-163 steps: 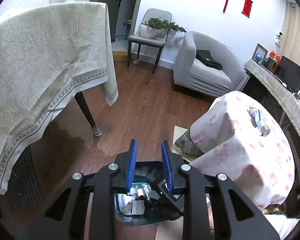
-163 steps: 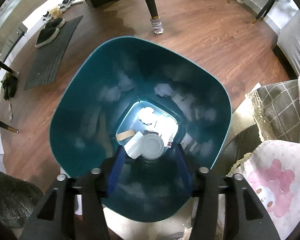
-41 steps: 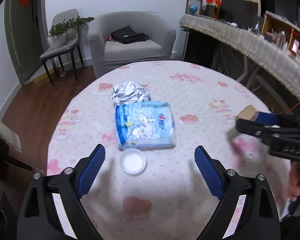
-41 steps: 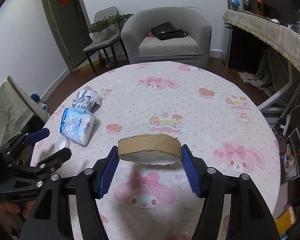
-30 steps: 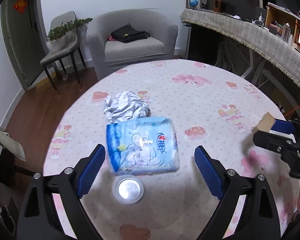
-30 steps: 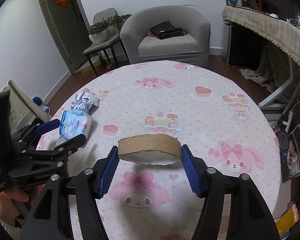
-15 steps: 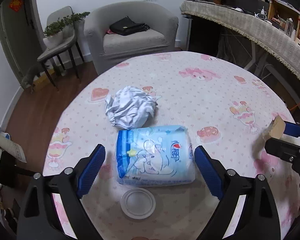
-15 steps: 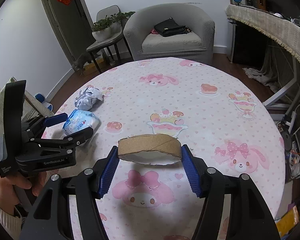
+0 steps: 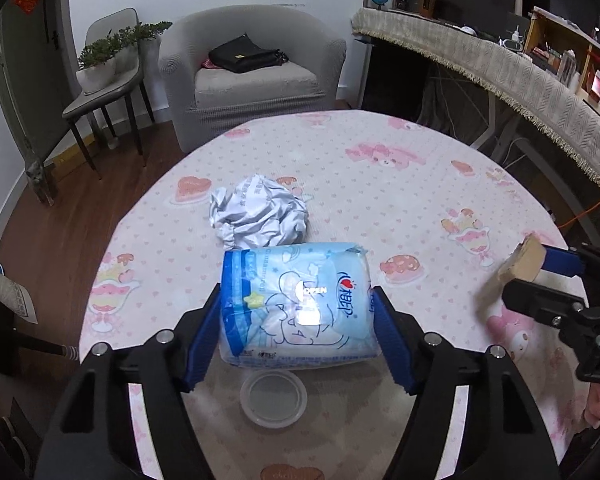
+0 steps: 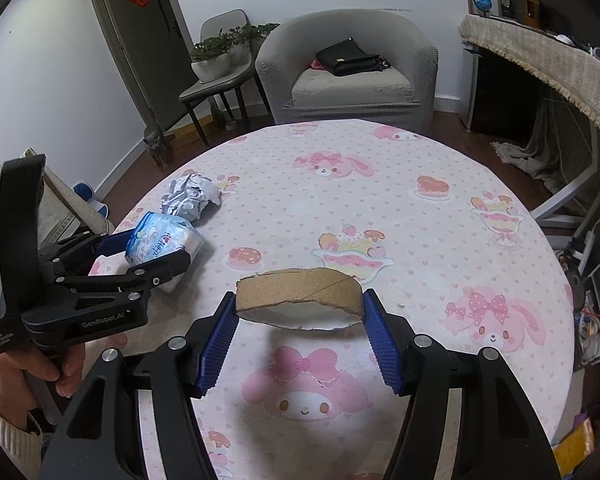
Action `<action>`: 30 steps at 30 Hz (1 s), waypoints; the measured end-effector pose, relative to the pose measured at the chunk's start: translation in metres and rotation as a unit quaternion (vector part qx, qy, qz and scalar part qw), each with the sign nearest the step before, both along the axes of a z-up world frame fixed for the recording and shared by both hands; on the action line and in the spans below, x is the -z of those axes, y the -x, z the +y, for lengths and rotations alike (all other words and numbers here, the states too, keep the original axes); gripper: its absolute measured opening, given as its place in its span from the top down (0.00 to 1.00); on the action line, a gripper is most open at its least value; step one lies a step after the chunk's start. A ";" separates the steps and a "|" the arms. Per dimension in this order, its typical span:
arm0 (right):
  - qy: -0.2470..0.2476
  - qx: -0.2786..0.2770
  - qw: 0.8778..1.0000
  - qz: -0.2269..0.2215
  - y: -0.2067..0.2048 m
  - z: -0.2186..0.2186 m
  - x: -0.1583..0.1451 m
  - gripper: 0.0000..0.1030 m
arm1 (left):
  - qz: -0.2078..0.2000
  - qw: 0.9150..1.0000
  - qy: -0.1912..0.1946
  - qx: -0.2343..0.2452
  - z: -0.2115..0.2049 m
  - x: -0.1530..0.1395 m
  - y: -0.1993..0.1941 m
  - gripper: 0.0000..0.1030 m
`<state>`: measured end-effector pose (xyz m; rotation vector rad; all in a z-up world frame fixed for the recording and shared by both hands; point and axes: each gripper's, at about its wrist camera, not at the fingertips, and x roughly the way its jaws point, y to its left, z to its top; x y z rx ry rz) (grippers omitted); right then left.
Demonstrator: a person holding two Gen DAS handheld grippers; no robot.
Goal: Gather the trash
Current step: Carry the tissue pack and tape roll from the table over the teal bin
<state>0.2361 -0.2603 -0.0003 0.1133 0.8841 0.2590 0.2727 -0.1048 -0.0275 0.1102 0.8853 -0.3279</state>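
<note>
Blue-padded fingers of my left gripper are closing around the tissue pack on the worktop, apparently touching it, whereas half a second ago they were spread wide. My right gripper is pinching the cardboard ring. The slick pack could be squirting out under uneven pressure.

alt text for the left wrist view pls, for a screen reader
The left gripper has its jaws around a blue wipes pack on a pink cartoon tablecloth. Crumpled paper lies beyond it, a clear lid nearer, and a cardboard ring at right.
</note>
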 end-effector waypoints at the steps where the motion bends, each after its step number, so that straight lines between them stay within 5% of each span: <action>1: -0.001 0.000 1.000 -0.001 0.000 0.001 -0.001 0.38 | -0.001 1.000 0.001 -0.001 0.001 -0.002 0.001 0.29; 18: 0.003 -0.045 0.999 -0.018 0.011 0.055 -0.019 0.38 | -0.021 0.999 0.026 -0.028 0.041 -0.024 0.064 0.29; 30: 0.011 -0.109 0.994 -0.013 0.017 0.126 -0.018 0.38 | -0.020 0.997 0.028 -0.073 0.107 -0.022 0.103 0.29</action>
